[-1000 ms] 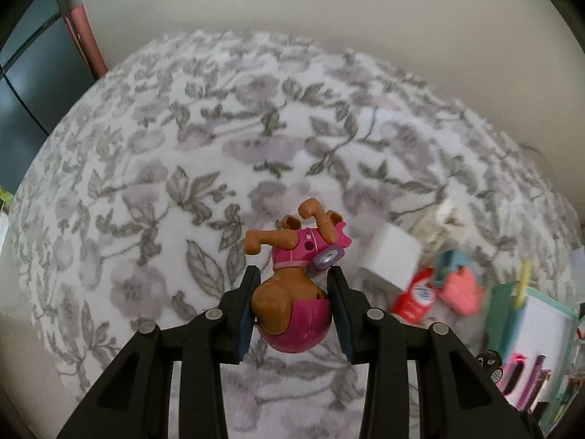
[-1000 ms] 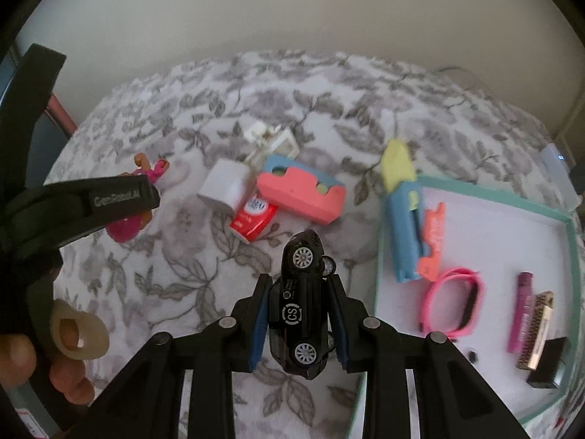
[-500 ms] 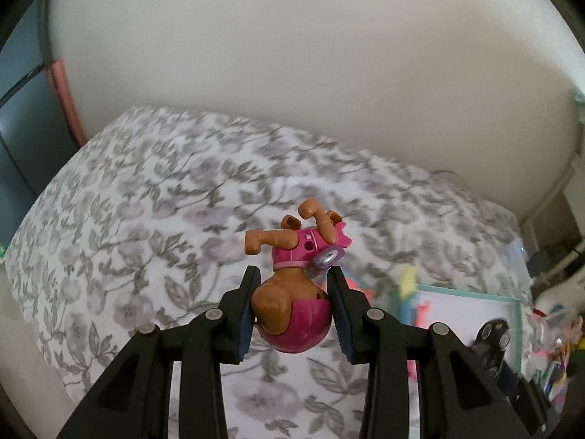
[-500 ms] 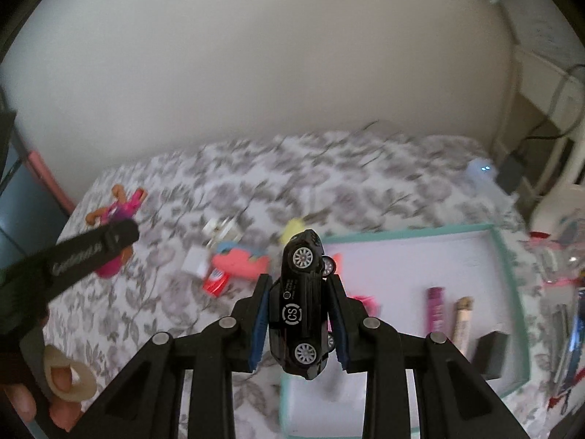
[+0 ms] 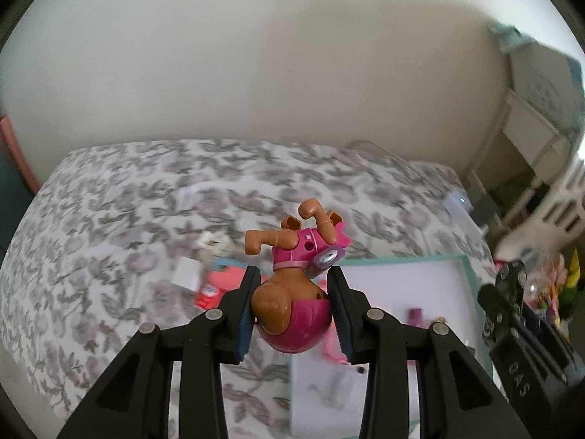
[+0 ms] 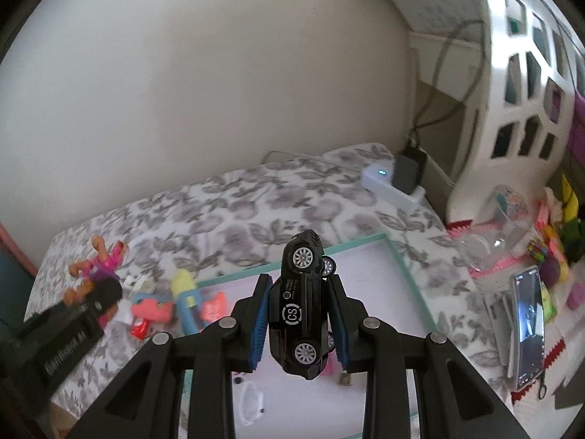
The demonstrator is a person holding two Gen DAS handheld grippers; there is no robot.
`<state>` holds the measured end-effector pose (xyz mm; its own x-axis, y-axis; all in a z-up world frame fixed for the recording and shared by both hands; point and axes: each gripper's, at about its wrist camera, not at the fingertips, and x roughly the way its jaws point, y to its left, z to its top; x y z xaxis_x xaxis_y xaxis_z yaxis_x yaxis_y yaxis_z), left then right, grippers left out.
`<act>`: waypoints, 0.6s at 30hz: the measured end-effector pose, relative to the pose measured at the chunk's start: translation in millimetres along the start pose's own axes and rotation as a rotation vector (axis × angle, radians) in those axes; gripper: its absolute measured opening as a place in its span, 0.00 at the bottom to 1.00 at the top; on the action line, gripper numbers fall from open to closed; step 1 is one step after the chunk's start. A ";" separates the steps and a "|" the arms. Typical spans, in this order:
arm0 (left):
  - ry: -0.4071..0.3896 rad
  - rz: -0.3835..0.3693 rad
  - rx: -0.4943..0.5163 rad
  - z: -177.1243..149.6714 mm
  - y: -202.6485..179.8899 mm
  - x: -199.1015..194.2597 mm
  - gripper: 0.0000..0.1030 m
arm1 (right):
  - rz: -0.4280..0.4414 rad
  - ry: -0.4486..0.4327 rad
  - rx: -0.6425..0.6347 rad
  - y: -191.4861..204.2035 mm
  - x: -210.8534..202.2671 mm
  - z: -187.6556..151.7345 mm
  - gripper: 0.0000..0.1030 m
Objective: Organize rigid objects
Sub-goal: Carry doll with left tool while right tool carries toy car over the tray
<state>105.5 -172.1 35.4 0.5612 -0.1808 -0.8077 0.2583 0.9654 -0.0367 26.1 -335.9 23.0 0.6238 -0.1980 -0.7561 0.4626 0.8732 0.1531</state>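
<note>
1. Left wrist view: the left gripper point(image 5: 292, 301) is clamped on a brown-and-pink toy figure point(image 5: 292, 307), held up off the floral tablecloth point(image 5: 120, 219). Below and right of it sits a teal-rimmed tray point(image 5: 471, 274). A blurry white block point(image 5: 187, 274) and red bits lie by the tray's left edge. The right gripper point(image 5: 512, 285) pokes in at the right.
2. Right wrist view: the right gripper grips a black toy car point(image 6: 301, 303), nose up, over the tray. A pile of small toys point(image 6: 175, 300) crowds the tray's left edge; a phone point(image 6: 528, 325) lies well off its right edge.
</note>
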 end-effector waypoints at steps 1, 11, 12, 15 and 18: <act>0.004 -0.007 0.018 -1.3 -7.9 2.2 0.38 | -0.007 0.003 0.012 -5.8 1.9 0.3 0.31; 0.107 -0.057 0.111 -21.3 -44.0 38.6 0.38 | -0.044 0.051 0.077 -39.9 24.9 -5.7 0.31; 0.115 -0.061 0.115 -23.3 -45.6 42.5 0.38 | -0.047 0.058 0.077 -40.8 28.8 -7.0 0.31; 0.138 -0.070 0.126 -28.3 -50.1 52.5 0.38 | -0.051 0.088 0.074 -42.4 41.0 -11.7 0.31; 0.159 -0.086 0.133 -32.7 -53.9 61.8 0.38 | -0.055 0.118 0.065 -41.6 52.9 -17.2 0.31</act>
<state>100.6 -229.2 -31.7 0.4044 -0.2198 -0.8878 0.4071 0.9125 -0.0405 29.1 -375.0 -34.3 0.5200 -0.1879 -0.8332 0.5360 0.8313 0.1471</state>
